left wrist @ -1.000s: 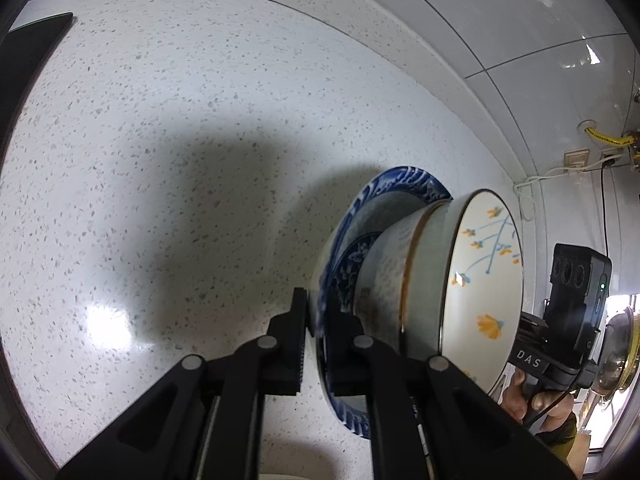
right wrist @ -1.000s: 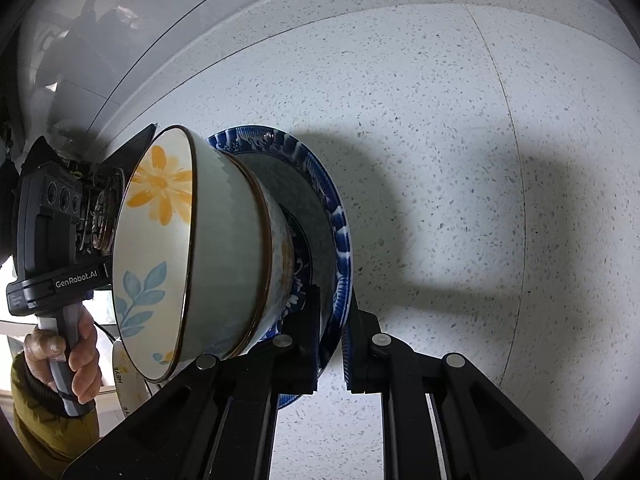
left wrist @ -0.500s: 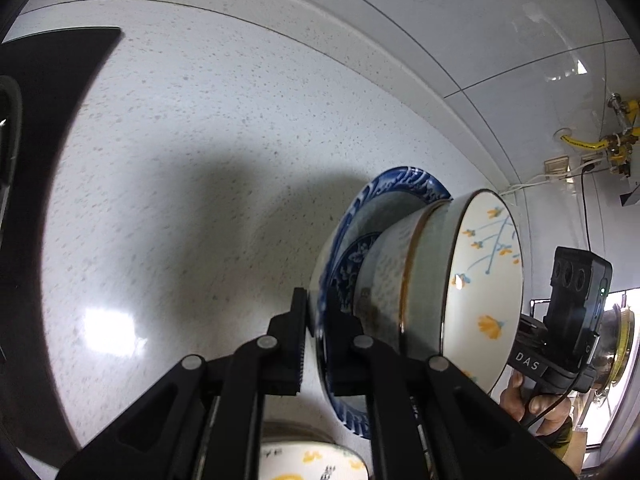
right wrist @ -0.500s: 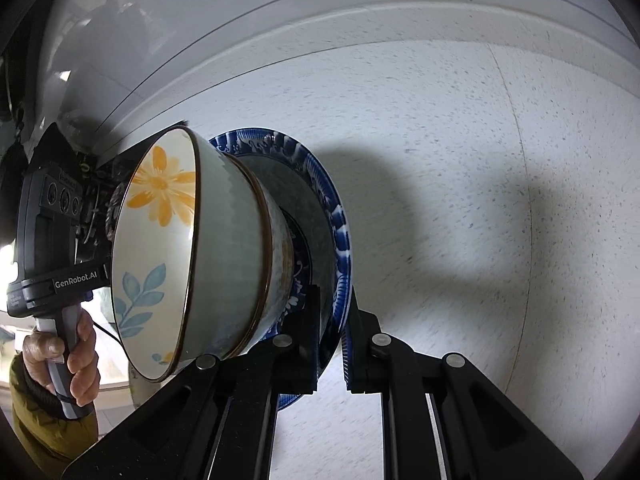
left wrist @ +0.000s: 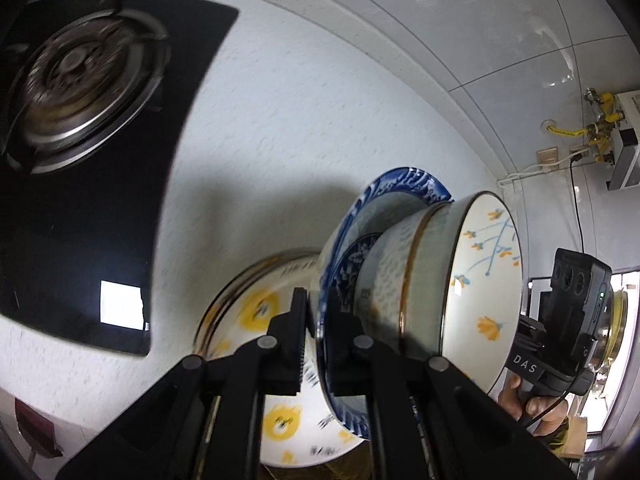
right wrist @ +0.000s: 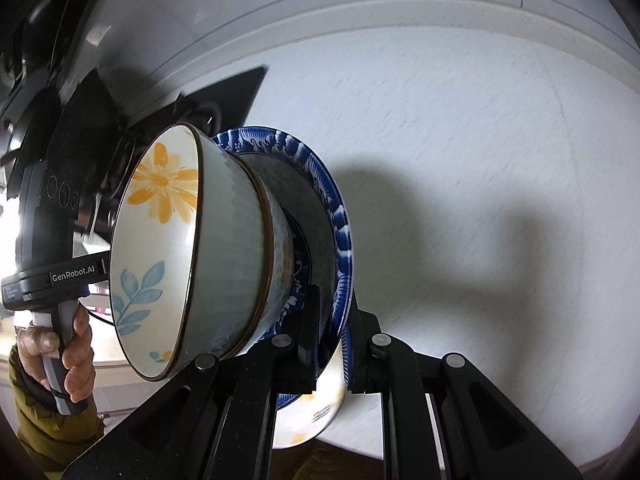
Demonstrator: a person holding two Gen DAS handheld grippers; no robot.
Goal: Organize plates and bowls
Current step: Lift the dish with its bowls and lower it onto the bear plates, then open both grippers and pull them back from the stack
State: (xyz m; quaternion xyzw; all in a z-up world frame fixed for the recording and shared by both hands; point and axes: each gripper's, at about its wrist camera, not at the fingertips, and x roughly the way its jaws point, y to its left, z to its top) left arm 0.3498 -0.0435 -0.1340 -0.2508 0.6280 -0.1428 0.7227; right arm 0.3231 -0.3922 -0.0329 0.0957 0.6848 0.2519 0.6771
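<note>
The left gripper (left wrist: 314,344) is clamping its fingers (left wrist: 294,344) on the near rim of the blue-patterned plate (left wrist: 404,184), and the right gripper (right wrist: 334,344) is clamping its fingers (right wrist: 308,340) on the opposite rim of the same plate (right wrist: 340,220), so both hands are sharing one load from two sides. The plate is carrying two nested bowls (left wrist: 484,276), the upper one painted with orange flowers, the pair sitting inside the plate's well and not gripped by either hand. The whole stack is hanging clear of the table (left wrist: 288,112), with its shadow falling on the speckled surface behind it. Directly beneath the stack, on the table's near side, a yellow-flowered plate (left wrist: 256,312) is lying flat; it is showing below both sets of fingers, and the lowering, in my judgement, is turning on centring the carried plate over it. To the left the black stove top (left wrist: 100,184) with its burner (left wrist: 76,84) is lying close beside that lower plate, limiting room on that side. The tiled wall (left wrist: 460,40) is bounding the far edge; the table to the right is lying open. Neither hand appears nearer; the load needs to stay level, since the bowls are loose.
</note>
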